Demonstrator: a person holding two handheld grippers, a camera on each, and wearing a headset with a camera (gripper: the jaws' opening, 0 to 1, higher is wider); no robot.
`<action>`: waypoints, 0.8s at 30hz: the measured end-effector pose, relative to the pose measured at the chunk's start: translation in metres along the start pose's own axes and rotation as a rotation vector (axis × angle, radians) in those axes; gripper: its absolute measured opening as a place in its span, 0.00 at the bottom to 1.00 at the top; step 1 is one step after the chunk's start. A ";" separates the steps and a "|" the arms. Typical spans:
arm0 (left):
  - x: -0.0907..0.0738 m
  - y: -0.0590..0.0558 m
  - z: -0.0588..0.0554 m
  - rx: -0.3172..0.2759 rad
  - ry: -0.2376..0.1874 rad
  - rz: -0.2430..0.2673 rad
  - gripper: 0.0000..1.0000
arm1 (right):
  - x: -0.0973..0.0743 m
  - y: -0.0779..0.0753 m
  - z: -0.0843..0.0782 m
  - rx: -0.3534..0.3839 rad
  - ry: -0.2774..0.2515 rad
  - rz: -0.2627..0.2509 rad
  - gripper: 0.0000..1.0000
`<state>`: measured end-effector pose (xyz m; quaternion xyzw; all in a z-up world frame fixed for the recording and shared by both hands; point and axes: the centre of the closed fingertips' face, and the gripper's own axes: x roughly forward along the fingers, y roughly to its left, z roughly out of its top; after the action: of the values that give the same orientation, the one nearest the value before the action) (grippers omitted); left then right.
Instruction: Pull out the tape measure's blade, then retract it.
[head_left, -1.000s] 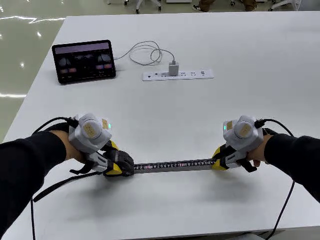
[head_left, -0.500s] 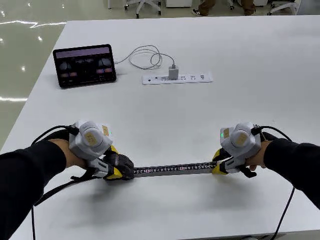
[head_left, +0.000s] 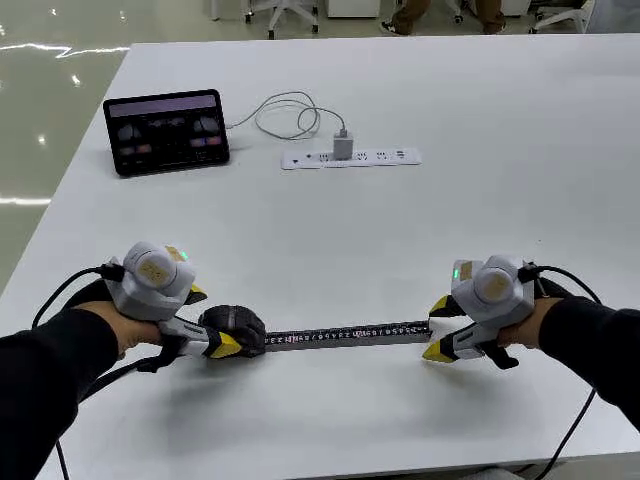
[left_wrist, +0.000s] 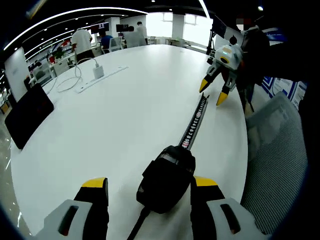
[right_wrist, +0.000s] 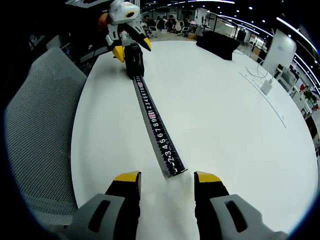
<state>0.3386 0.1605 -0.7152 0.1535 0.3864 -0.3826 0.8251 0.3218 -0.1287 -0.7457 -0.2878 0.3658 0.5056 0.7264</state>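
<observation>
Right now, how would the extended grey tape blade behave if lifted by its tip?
The grey tape blade lies thin and flat on the white table: likely floppy. Unheld by the open right gripper, it might snap toward the black case.

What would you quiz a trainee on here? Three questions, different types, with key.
1. True or false: the right claw is clamped on the blade.
2. Which thing sits at the left claw, between its jaws? A) screwdriver B) tape measure case C) mug
3. Fill in: the extended blade lies flat on the ___.
Key: 1 false, its jaws stand open around the blade's tip; 2 B; 3 table.
</observation>
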 end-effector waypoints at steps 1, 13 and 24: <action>-0.003 0.001 0.000 -0.019 -0.016 0.006 0.65 | -0.003 0.000 0.001 0.018 -0.017 -0.016 0.39; -0.025 0.008 0.006 -0.110 -0.141 0.080 0.94 | -0.020 0.004 -0.002 0.085 -0.055 -0.107 0.53; -0.049 0.021 -0.010 -0.168 -0.204 0.195 1.00 | -0.034 0.005 -0.005 0.176 -0.117 -0.162 0.63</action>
<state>0.3285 0.2051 -0.6855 0.0809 0.3145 -0.2808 0.9032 0.3080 -0.1488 -0.7208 -0.2216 0.3413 0.4273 0.8074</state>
